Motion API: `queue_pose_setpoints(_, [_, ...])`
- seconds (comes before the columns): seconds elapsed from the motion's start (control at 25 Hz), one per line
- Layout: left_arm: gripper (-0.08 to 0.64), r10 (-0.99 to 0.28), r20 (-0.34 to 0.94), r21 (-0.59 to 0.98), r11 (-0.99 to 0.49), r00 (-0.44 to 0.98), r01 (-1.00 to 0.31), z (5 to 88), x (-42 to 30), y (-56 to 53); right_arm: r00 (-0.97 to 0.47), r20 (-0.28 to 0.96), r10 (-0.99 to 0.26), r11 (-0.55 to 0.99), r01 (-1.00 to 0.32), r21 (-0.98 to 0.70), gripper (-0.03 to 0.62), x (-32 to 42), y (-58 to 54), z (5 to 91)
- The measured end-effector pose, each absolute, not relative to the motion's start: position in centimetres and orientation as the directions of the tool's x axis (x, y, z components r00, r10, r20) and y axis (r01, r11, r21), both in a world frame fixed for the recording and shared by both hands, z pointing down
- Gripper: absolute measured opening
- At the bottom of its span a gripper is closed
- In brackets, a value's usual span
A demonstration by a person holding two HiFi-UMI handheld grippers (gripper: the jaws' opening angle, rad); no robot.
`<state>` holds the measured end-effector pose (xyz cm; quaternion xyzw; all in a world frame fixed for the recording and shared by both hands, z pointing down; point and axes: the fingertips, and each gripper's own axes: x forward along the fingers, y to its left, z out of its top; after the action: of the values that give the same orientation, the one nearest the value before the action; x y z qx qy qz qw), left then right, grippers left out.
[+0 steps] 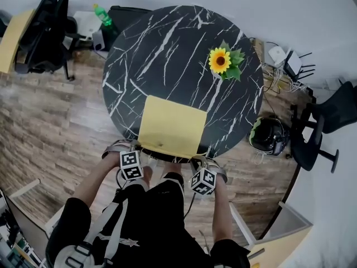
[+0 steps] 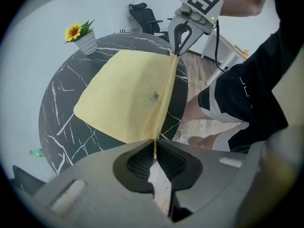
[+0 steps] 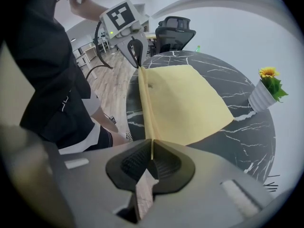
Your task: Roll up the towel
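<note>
A yellow towel lies flat on the round black marble table, its near edge at the table's front rim. My left gripper is shut on the towel's near left corner, and the towel runs as a thin raised edge from its jaws across to the other gripper. My right gripper is shut on the near right corner; the towel feeds between its pads. The near edge is lifted and stretched taut between the two grippers.
A potted sunflower stands on the table's far right. Black office chairs stand at the far left and right. A helmet-like dark object lies on the wooden floor right of the table. A green bottle stands beyond the table.
</note>
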<state>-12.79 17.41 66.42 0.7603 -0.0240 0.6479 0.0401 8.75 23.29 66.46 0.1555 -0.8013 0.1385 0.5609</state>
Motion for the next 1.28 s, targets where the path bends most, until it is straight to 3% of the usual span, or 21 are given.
queue_pose_setpoints(1.08, [0.038,0.014,0.992,0.031,-0.989,0.122,-0.146,67.9,-12.5,14.8,-0.301,0.947,-0.117,0.902,-0.432,-0.026,0.017,9.3,20.3,67.7])
queue_pose_setpoints(1.28, [0.063,-0.081,0.988,-0.060,-0.985,0.129,-0.160,67.8,-12.6,14.4,-0.253,0.945,-0.205,0.885,-0.460,0.069,0.078,9.8,19.5,67.6])
